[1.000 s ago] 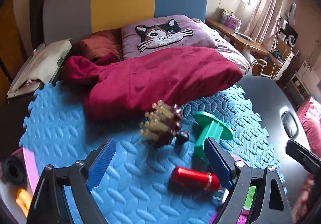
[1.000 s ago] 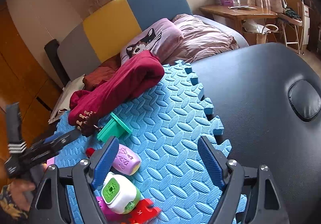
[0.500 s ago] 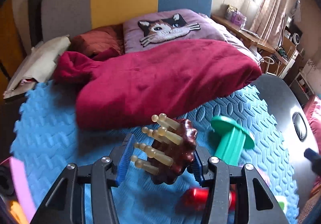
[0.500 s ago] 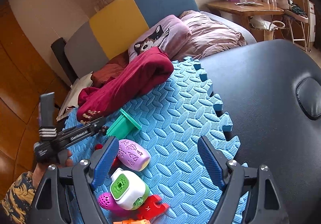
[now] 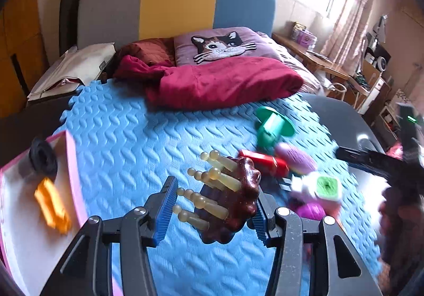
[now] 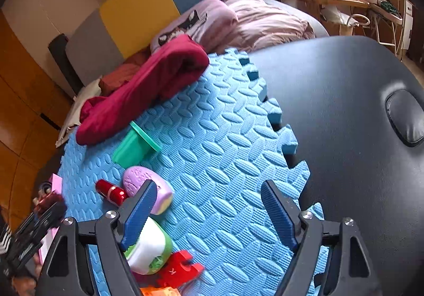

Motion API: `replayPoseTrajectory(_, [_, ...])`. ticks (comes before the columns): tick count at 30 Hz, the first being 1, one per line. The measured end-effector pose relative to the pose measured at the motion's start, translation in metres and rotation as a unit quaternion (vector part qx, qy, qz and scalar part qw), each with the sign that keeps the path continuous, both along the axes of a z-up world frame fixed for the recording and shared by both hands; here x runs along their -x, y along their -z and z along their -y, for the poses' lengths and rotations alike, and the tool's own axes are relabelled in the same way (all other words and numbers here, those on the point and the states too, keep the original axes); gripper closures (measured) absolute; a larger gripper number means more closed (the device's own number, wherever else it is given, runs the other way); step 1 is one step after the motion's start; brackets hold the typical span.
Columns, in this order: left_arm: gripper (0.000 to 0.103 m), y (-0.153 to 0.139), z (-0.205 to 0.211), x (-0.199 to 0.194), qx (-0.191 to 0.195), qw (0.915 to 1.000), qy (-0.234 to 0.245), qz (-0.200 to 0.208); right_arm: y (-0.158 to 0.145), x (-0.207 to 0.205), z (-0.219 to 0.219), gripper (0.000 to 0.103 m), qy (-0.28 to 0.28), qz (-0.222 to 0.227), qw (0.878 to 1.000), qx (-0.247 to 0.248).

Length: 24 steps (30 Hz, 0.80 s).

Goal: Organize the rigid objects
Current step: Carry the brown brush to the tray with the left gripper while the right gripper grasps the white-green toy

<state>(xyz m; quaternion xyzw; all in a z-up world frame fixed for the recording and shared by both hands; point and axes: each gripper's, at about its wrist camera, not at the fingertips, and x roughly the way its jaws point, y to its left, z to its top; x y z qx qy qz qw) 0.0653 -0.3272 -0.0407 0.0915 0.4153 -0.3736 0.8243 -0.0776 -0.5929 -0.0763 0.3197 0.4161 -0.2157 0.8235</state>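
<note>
Over blue foam mat [image 5: 127, 153], left gripper [image 5: 209, 208] clamps a glossy brown massager [image 5: 238, 206] with pale knobbed prongs; right gripper [image 6: 206, 213] gapes empty.

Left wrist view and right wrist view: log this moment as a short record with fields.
surface: blue foam mat
left gripper: shut on the brown spiked massager, lifted off the mat
right gripper: open, nothing between the pads, above the mat
tray: pink-rimmed tray at the mat's left edge, holding a black ring and an orange piece
loose on mat: green spool, red cylinder, purple egg-shaped toy, white and green cube, red block
beyond mat: maroon cloth
</note>
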Motion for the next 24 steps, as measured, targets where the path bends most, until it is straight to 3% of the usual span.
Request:
replayPoseTrajectory(5, [0.050, -0.007, -0.025, 0.036, 0.009, 0.9999, 0.009, 0.004, 0.017, -0.004, 0.004, 0.021, 0.003, -0.033, 0.999, -0.016])
replayPoseTrajectory(9, [0.050, -0.015, -0.047, 0.052, 0.020, 0.9998, 0.005, 0.006, 0.021, -0.003, 0.005, 0.020, 0.002, -0.031, 0.999, -0.018])
replayPoseTrajectory(13, [0.050, -0.021, -0.067, 0.062, 0.029, 0.9996, 0.000, 0.002, 0.023, -0.008, -0.004, 0.010, -0.016, -0.036, 0.999, 0.009])
replayPoseTrajectory(18, [0.050, -0.026, -0.091, 0.069, 0.039, 0.9992, -0.010, 0.002, 0.018, -0.007, -0.006, 0.011, -0.010, -0.032, 0.999, 0.012])
replayPoseTrajectory(21, [0.050, -0.028, -0.106, 0.070, 0.043, 0.9988, -0.021, 0.003, 0.013, -0.001, -0.001, 0.030, -0.007, 0.000, 1.000, -0.017])
replayPoseTrajectory(22, [0.050, -0.028, -0.110, 0.070, 0.045, 0.9987, -0.024, 0.001, 0.013, -0.001, 0.000, 0.049, -0.018, 0.023, 0.998, -0.048])
replayPoseTrajectory(23, [0.050, -0.029, -0.115, 0.070, 0.046, 0.9986, -0.027, 0.000, 0.012, -0.002, -0.003, 0.057, -0.030, 0.034, 0.997, -0.062])
replayPoseTrajectory(24, [0.050, -0.028, -0.118, 0.070, 0.046, 0.9985, -0.030, -0.001, 0.010, -0.005, -0.009, 0.057, -0.047, 0.038, 0.996, -0.061])
